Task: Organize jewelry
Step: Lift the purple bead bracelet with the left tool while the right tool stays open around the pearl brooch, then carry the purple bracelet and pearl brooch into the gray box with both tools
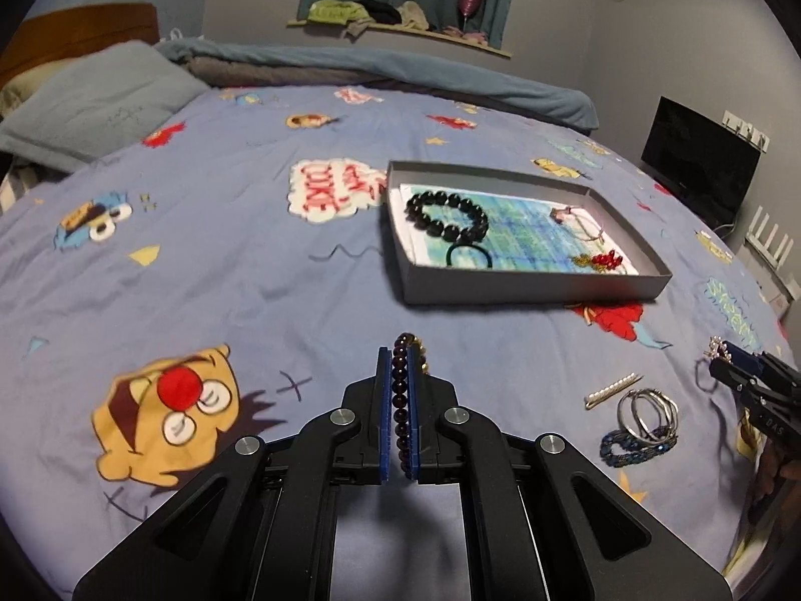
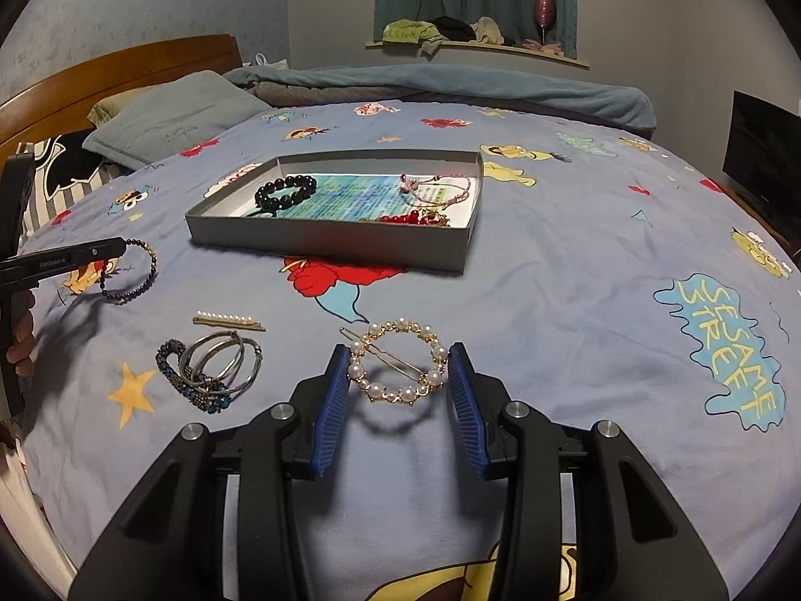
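Left gripper [image 1: 399, 400]: closed on a dark purple bead bracelet [image 1: 400, 390], lifted clear of the bedspread [image 1: 250, 275]; its loop hangs free in the right wrist view.
Right gripper [image 2: 398, 390]: half-wide, its pads holding a round pearl hair clip [image 2: 398, 365] by its two sides, above the bedspread.
Grey tray [image 1: 530, 290]: on the bedspread ahead; holds a black bead bracelet [image 1: 448, 215], black hair tie [image 1: 468, 255], pink cord bracelet [image 1: 575, 223], red bead piece [image 1: 603, 260].
Still on bedspread: pearl bar clip [image 1: 613, 390], silver bangles [image 1: 648, 413] touching a blue bead bracelet [image 1: 628, 448].
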The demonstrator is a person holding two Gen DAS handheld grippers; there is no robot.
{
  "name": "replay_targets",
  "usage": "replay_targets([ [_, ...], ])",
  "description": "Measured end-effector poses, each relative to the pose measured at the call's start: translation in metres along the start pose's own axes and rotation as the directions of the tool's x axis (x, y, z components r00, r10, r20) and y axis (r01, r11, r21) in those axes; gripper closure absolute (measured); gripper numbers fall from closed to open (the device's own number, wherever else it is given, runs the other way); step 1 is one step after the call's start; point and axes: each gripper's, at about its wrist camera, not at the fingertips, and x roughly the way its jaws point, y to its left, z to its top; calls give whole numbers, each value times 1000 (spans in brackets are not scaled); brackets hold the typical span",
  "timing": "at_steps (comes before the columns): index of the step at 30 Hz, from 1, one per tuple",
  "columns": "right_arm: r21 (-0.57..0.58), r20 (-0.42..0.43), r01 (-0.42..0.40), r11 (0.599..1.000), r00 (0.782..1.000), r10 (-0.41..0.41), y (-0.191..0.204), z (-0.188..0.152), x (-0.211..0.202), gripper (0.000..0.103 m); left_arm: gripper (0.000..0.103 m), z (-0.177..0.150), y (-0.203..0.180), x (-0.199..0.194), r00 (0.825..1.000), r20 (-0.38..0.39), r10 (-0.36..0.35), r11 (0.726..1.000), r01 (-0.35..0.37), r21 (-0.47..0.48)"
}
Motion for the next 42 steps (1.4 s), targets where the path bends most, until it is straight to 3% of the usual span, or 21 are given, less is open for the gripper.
replay_targets([
  [9, -16, 26, -3, 1000, 1000, 3, -2, 28, 5, 63, 97, 26, -35, -9, 998, 43, -39, 992, 33, 125],
  [18, -65, 29, -22, 998, 999, 24, 5, 81, 44, 63, 97, 83, -83, 17, 991, 52, -119, 967, 104, 233],
  [23, -84, 12, -33, 996, 999, 34, 9, 108, 77, 63, 97, 107, -103, 52, 988, 23, -153, 956, 143, 255],
  [29, -98, -34, -30, 995, 999, 26, 14, 126, 123, 63, 97, 130, -115, 110, 990, -34, -137, 951, 141, 275],
  [33, -71, -115, -54, 996, 992, 46, 10, 129, 155, 63, 97, 143, -109, 148, 983, -80, -165, 958, 179, 223],
  [42, -52, -174, -39, 998, 984, 30, 7, 127, 179, 63, 97, 148, -103, 202, 983, -166, -83, 978, 112, 173],
])
